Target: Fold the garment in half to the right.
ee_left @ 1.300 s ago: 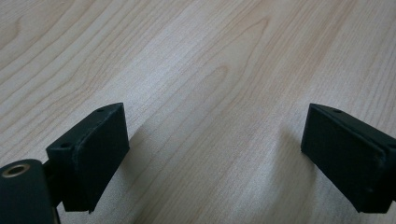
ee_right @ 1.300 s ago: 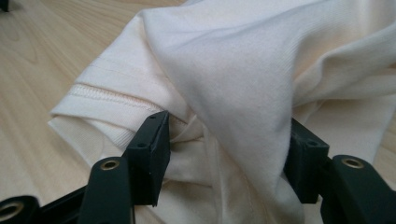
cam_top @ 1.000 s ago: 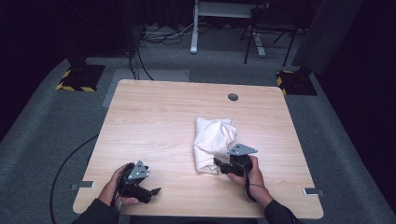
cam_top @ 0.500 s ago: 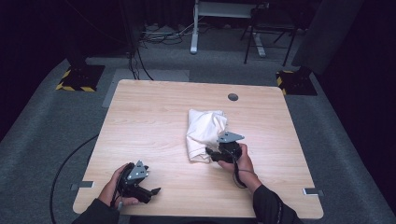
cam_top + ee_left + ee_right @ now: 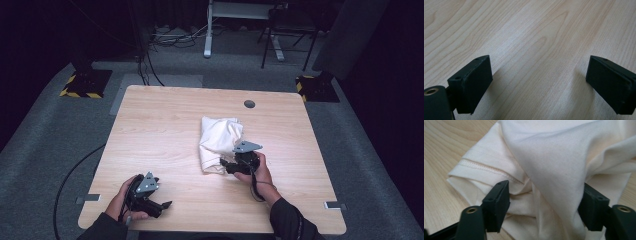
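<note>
A crumpled cream-white cloth (image 5: 218,137) lies near the middle of the wooden table (image 5: 155,125). My right gripper (image 5: 226,164) is at the cloth's near edge, pointing left into it. In the right gripper view the cloth (image 5: 564,157) is bunched in folds with a stitched hem, and my right gripper (image 5: 544,205) stands open with fabric between its wide-set jaws. My left gripper (image 5: 161,206) rests near the front left of the table, well away from the cloth. In its own view the left gripper (image 5: 539,85) is open over bare wood.
A round cable hole (image 5: 249,104) sits in the table's far side. The table's front edge (image 5: 210,233) runs just below both hands. Beyond the table are a grey carpet floor, cables and stand bases with yellow-black stripes (image 5: 80,92).
The cloth has slid left and away from the person, with the right gripper moving along at its near edge. The left gripper has stayed in place.
</note>
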`<state>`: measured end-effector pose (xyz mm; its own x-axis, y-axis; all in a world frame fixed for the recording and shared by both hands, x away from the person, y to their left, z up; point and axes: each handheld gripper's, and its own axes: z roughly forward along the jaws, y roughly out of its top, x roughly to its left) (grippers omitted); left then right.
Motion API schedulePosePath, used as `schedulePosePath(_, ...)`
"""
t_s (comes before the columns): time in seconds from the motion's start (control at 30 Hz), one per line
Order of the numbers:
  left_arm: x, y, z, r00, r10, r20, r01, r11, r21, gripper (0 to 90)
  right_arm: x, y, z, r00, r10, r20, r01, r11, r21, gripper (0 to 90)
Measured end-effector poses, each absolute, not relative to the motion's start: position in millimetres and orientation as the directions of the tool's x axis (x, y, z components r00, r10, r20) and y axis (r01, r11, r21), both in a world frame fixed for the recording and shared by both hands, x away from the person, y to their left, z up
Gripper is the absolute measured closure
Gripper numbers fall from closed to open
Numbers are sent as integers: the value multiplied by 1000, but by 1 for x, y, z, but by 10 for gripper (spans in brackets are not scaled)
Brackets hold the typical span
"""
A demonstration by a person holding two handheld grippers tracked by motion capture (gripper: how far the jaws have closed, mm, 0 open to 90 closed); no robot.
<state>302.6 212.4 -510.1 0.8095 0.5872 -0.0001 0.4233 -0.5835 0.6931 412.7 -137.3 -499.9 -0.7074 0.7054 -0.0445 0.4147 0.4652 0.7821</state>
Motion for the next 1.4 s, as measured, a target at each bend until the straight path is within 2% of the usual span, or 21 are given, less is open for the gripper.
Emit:
schedulePosePath(0.17, 303, 212, -510, 810, 587, -1, 423, -584, 693, 68, 410, -142, -492, -729, 682, -64, 400, 500, 769, 186)
schedulePosePath(0.4, 303, 213, -510, 810, 586, 0, 423, -584, 693, 68, 404, -144, -482, -764, 635, -114, 359, 565, 743, 72)
schedulePosePath(0.73, 303, 213, -510, 810, 586, -2, 424, -584, 692, 68, 396, -149, -470, -783, 608, -131, 328, 582, 744, 41)
schedulePosePath(0.77, 303, 213, -510, 811, 586, -2, 424, -584, 692, 68, 388, -153, -461, -801, 579, -153, 294, 603, 742, 36)
schedulePosePath(1.0, 303, 213, -510, 811, 585, -2, 424, -584, 692, 67, 376, -161, -452, -802, 566, -193, 259, 619, 741, 34)
schedulePosePath(1.4, 303, 212, -510, 811, 585, -2, 424, -585, 692, 64, 351, -185, -451, -807, 547, -225, 242, 653, 718, 36)
